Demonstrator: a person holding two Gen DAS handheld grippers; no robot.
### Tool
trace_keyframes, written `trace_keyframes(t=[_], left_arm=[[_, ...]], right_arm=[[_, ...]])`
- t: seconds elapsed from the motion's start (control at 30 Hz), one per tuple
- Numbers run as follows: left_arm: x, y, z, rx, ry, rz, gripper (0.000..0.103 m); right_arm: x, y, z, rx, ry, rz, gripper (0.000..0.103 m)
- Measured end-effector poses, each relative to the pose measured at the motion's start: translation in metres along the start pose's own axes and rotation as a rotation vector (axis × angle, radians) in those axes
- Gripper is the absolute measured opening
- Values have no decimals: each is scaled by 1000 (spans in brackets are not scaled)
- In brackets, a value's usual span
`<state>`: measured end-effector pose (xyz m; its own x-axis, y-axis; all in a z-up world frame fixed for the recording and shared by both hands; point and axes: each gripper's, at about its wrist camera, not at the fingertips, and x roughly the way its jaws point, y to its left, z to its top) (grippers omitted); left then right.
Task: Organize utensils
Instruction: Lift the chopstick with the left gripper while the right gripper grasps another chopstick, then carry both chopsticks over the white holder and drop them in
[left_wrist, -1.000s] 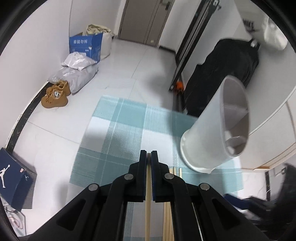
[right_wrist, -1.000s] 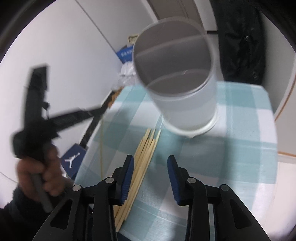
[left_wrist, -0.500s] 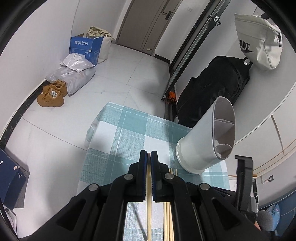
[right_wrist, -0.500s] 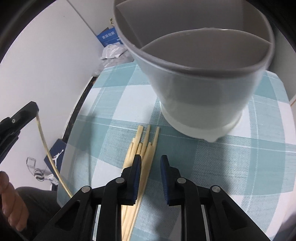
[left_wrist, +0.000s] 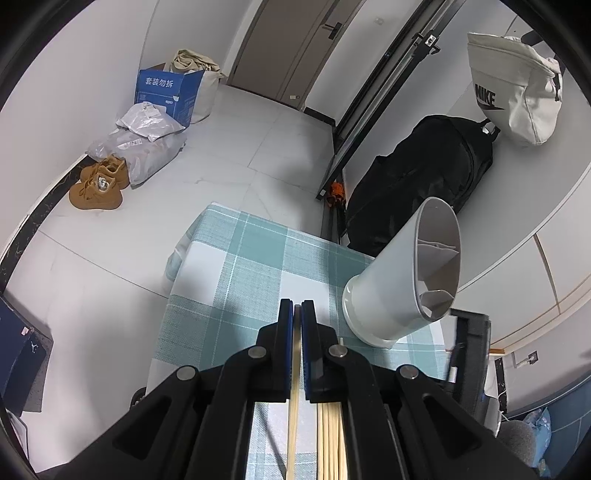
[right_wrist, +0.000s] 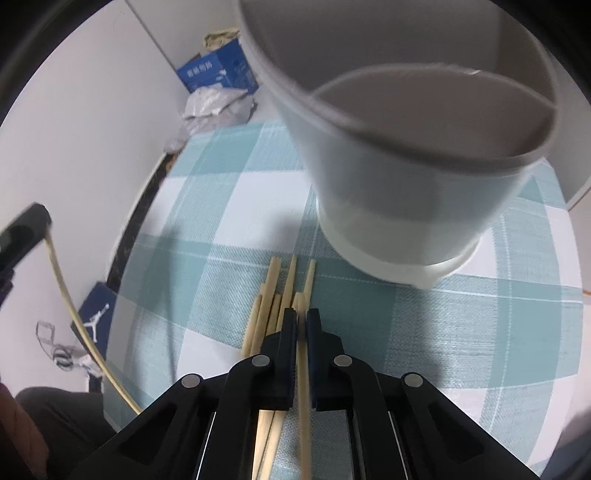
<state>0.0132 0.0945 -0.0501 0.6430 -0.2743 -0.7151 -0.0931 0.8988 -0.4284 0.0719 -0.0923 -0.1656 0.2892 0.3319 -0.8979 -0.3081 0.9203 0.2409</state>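
My left gripper (left_wrist: 297, 310) is shut on one wooden chopstick (left_wrist: 293, 406), held in the air above the teal checked tablecloth (left_wrist: 240, 266). A white divided utensil holder (left_wrist: 399, 288) stands upright to its right. In the right wrist view, my right gripper (right_wrist: 301, 319) is low over the loose pile of chopsticks (right_wrist: 269, 295) and is shut on a single chopstick (right_wrist: 303, 387). The utensil holder (right_wrist: 406, 166) rises just beyond it. At the left edge of that view, the left gripper (right_wrist: 26, 225) shows with its chopstick (right_wrist: 66, 295) hanging down.
The small table ends close on the left and far sides, with floor below. On the floor lie brown shoes (left_wrist: 96, 188), plastic bags (left_wrist: 144, 140) and a blue box (left_wrist: 166, 92). A black backpack (left_wrist: 417, 177) and a white bag (left_wrist: 513, 96) sit behind the holder.
My right gripper came down onto the chopstick pile and its jaws closed on one chopstick. The left gripper drew back a little from the table, still holding its chopstick.
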Motion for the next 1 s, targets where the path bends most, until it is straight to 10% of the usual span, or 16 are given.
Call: trace_keyframes(t=[1.0], left_arm=[[-51,-99,-3,344,-51,-1,0]], right_arm=[[-160,-22,-35,-55,-609,225,4]])
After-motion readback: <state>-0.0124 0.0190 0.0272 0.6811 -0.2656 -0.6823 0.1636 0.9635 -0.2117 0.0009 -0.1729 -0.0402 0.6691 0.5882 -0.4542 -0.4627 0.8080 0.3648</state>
